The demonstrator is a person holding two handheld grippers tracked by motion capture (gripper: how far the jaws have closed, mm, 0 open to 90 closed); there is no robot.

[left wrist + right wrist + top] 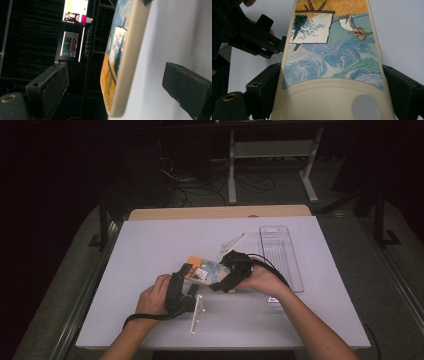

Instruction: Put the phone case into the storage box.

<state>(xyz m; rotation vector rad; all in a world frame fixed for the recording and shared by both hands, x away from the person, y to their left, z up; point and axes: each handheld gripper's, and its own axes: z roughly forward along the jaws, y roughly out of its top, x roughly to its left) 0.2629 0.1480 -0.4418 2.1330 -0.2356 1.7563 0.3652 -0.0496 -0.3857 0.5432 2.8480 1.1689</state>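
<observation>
A phone case (332, 62) with a painted blue and orange scene is held above the white bench (150, 250), near its middle. The right gripper (332, 100) pinches the case's cream end between both jaws. The left gripper (120, 85) stands spread around the opposite end, its jaws clear of the case's edge. A clear tray (285, 265) lies just right of the hands.

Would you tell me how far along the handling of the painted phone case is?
Done: the phone case is off the table, clamped across its width by the right gripper. In hand: the left gripper straddles its edge, jaws apart. Left: closing that grip; the clear tray holds nothing.
</observation>
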